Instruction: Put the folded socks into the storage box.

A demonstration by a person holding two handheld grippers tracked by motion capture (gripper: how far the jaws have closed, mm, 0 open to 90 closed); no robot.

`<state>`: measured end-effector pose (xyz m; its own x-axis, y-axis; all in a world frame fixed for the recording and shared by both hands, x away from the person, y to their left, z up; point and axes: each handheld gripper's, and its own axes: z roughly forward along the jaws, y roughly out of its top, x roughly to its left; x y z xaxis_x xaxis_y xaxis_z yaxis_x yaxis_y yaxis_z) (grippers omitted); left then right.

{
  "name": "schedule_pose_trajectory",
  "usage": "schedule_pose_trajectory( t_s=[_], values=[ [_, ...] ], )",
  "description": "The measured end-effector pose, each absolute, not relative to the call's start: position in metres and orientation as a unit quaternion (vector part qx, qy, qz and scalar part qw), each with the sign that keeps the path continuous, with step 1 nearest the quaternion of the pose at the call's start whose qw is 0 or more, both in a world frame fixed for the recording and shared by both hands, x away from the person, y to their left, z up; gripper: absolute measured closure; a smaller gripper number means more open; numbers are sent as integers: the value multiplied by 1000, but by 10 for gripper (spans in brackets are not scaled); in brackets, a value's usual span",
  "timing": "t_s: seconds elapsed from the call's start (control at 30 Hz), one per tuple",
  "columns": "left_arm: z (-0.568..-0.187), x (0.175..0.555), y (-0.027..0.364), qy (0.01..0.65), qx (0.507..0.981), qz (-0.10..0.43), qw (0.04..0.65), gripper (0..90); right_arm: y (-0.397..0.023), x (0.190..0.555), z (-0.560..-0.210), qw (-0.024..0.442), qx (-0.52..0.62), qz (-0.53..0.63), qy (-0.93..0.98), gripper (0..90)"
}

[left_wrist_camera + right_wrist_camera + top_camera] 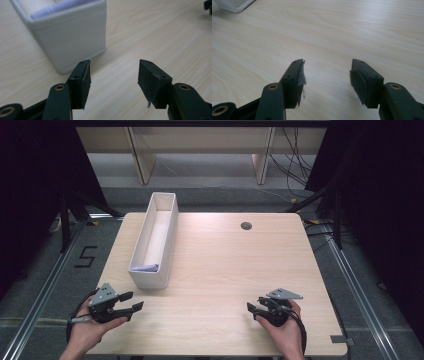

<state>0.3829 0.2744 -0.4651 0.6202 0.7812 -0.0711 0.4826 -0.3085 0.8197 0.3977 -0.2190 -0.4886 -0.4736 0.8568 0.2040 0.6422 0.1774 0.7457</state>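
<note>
A long white box (156, 245) stands on the left half of the wooden table (225, 265), running away from me. A pale lilac item (145, 268) lies inside at its near end, seen as a lilac strip (62, 7) over the box's near wall (72, 37) in the left gripper view. My left gripper (132, 302) sits at the table's front left, open and empty, just short of the box's near end. My right gripper (252, 309) rests at the front right, open, with bare table between its jaws; in the right gripper view the box corner (233, 5) shows far off.
A small dark grommet hole (246, 225) is set in the table near its far edge. Shelving legs and cables stand beyond the table. Metal rails run along the floor on both sides. The other gripper's tip (208, 5) shows at the left gripper view's top right.
</note>
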Motion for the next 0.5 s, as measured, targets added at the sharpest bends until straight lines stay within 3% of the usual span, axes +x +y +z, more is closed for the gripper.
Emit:
schedule_pose_trajectory(
  t_s=[0.5],
  values=[
    [-506, 365, 280, 440, 738, 191, 474, 422, -219, 398, -493, 127, 493, 403, 760, 449]
  ],
)
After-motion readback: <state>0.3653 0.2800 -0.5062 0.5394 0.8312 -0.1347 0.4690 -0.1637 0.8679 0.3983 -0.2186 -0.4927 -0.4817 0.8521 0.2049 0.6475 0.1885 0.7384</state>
